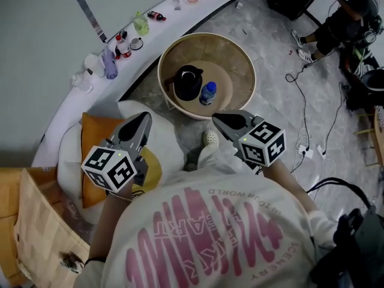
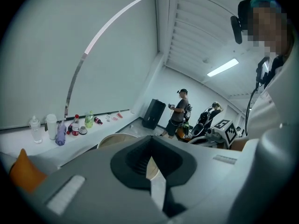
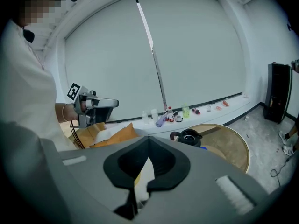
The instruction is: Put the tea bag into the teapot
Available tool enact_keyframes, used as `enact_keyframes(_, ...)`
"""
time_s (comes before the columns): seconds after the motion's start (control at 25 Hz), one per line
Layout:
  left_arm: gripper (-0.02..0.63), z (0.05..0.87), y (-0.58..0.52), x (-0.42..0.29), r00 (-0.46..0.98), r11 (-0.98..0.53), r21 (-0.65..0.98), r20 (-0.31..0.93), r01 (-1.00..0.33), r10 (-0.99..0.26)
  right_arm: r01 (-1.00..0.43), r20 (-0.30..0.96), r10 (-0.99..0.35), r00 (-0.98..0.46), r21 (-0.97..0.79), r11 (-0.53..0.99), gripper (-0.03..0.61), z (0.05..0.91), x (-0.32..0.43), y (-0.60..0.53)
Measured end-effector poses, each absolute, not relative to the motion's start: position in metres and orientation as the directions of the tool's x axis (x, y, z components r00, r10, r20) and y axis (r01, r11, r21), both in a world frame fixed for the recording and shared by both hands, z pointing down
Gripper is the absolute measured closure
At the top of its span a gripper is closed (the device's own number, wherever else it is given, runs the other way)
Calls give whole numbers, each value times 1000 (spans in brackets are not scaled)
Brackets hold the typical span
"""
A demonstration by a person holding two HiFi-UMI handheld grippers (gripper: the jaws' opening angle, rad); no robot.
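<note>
A black teapot [image 1: 188,81] with its lid off stands on a round wooden table [image 1: 237,56], next to a small blue-capped bottle [image 1: 207,93]. The right gripper view also shows the teapot [image 3: 189,137], ahead and to the right. I see no tea bag in any view. My left gripper [image 1: 144,119] is held in front of my chest, short of the table, with its jaws shut and nothing between them [image 2: 150,141]. My right gripper [image 1: 217,120] sits beside it, nearer the table's rim. It is also shut and empty [image 3: 148,141].
A curved white ledge [image 1: 72,110] behind the table carries several bottles and cups [image 1: 120,44]. An orange cushion [image 1: 96,137] lies on a white seat below my left gripper. Cables [image 1: 303,119] run over the floor at right, where a person [image 1: 342,23] stands.
</note>
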State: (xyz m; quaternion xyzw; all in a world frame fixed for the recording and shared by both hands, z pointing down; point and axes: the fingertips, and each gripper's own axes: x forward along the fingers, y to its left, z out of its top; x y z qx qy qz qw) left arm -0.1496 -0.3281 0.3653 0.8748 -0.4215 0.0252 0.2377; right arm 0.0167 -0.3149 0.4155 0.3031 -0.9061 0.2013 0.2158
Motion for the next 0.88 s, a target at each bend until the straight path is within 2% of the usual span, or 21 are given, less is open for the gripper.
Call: enact_keyframes(0.88,594,361,-334,-151,610,-504,390,226,-771,-759,-609,532,-443,-721,-182,772,574,412,25,-327)
